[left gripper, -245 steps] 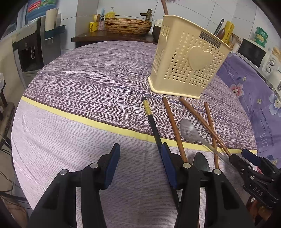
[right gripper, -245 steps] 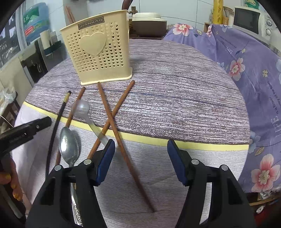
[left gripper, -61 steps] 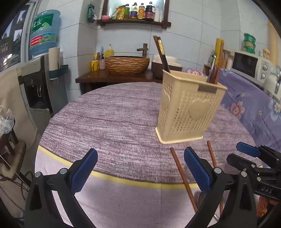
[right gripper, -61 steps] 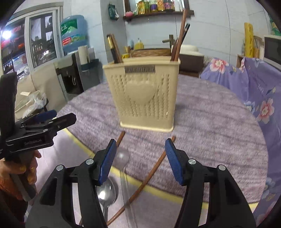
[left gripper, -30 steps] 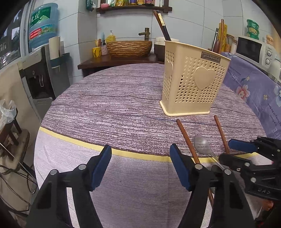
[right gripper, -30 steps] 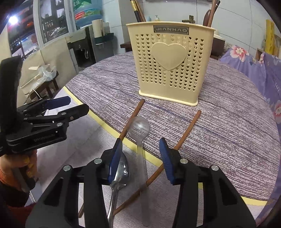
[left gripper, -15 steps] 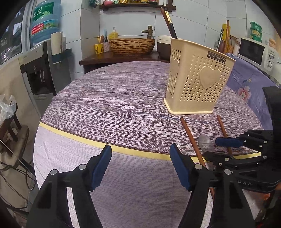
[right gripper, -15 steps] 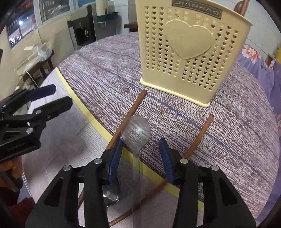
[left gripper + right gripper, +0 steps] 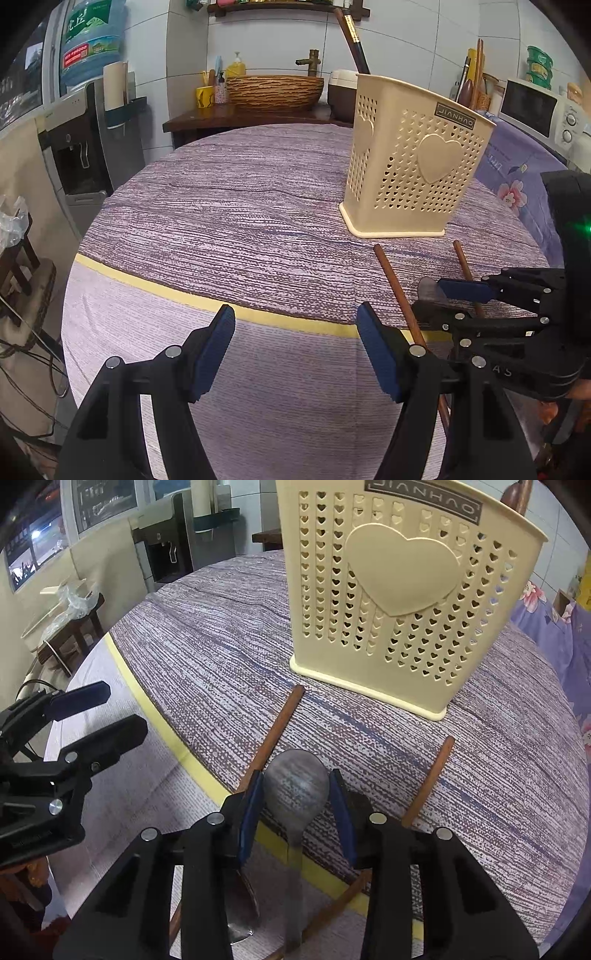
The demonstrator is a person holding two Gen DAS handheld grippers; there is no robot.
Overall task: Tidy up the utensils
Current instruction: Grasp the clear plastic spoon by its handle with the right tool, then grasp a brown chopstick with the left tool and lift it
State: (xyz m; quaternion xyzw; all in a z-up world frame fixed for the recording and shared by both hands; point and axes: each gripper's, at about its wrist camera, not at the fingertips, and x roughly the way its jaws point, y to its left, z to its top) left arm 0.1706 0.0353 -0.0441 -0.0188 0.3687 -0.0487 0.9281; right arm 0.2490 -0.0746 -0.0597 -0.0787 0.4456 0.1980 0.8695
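Observation:
A cream heart-pierced utensil caddy (image 9: 413, 177) (image 9: 388, 602) stands on the round table and holds a dark chopstick (image 9: 352, 40). In front of it lie two brown chopsticks (image 9: 277, 731) (image 9: 430, 775), a clear plastic spoon (image 9: 295, 786) and a metal spoon (image 9: 240, 915) half hidden under my right gripper. My right gripper (image 9: 296, 775) is low over the cloth, its jaws closing, with both blue pads touching the sides of the clear spoon's bowl. My left gripper (image 9: 295, 310) hangs open over bare cloth to the left, holding nothing.
The purple striped tablecloth (image 9: 229, 229) has a yellow band (image 9: 166, 291) across it. Behind the table are a wicker basin (image 9: 275, 92) on a dark shelf, a water dispenser (image 9: 85, 147) and a microwave (image 9: 535, 107). A floral cloth (image 9: 569, 635) drapes the right side.
My right gripper has dropped and moved forward over the clear spoon, and its jaws have narrowed onto the spoon's bowl. The left gripper has hardly moved and stays open.

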